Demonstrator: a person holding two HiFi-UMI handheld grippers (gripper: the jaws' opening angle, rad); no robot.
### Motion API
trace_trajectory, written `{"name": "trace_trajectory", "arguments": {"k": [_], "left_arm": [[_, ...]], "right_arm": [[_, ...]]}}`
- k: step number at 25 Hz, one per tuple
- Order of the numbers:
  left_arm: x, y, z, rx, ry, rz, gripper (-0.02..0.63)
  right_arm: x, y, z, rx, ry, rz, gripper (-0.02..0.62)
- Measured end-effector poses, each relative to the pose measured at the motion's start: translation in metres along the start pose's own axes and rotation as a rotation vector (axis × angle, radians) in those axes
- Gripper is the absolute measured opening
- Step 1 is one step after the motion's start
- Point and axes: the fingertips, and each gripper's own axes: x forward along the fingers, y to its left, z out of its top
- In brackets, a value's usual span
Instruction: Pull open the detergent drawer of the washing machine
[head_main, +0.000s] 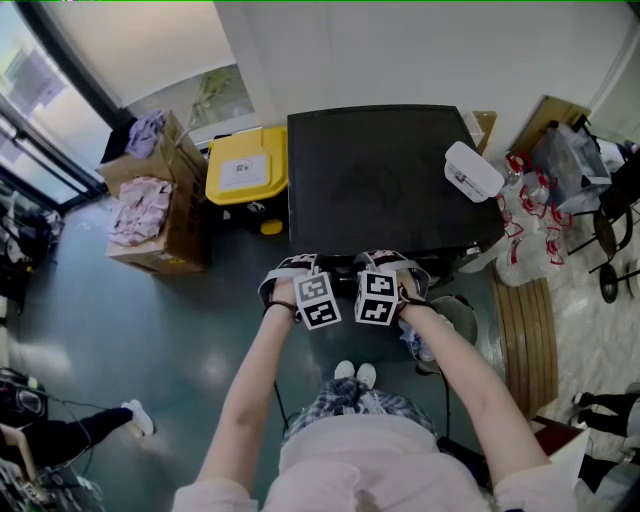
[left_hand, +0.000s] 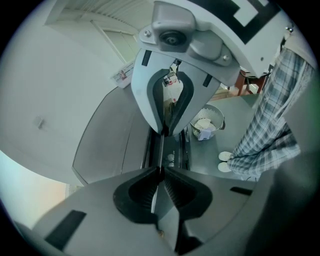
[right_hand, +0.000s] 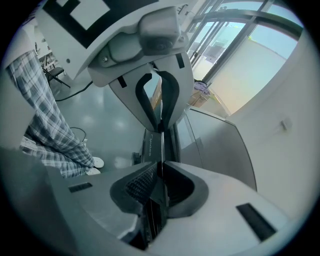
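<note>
Jaws of the left gripper (left_hand: 162, 150) and the right gripper (right_hand: 161, 148) are closed together, with nothing between them. From the head view both grippers hang side by side, tilted down, at the front edge of the dark-topped washing machine (head_main: 385, 175). The detergent drawer is on the machine's front face below them and cannot be picked out. A white object (head_main: 473, 172) lies on the machine's far right corner, and a yellow-lidded bin (head_main: 246, 165) stands just left of the machine.
</note>
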Motion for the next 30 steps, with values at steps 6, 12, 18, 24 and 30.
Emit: {"name": "trace_trajectory", "arguments": {"k": [6,12,18,24,30], "left_arm": [[-0.004,-0.010,0.002,0.001,-0.011,-0.004,0.063],[-0.010,-0.020,0.001,0.003,-0.018,-0.006,0.063],[-0.016,-0.037,0.001,0.012,-0.020,-0.011,0.063],[-0.021,-0.052,0.001,0.014,-0.020,-0.020,0.063],[-0.026,-0.065,0.002,0.017,-0.022,-0.026,0.063]], "right_arm": [[-0.005,0.009,-0.001,0.005,0.001,0.005,0.061],[-0.010,0.021,0.002,0.005,0.001,0.014,0.061],[-0.015,0.037,0.003,0.022,-0.006,0.022,0.060],[-0.020,0.053,0.004,0.029,-0.015,0.032,0.058],[-0.024,0.066,0.003,0.034,-0.015,0.040,0.058]]}}
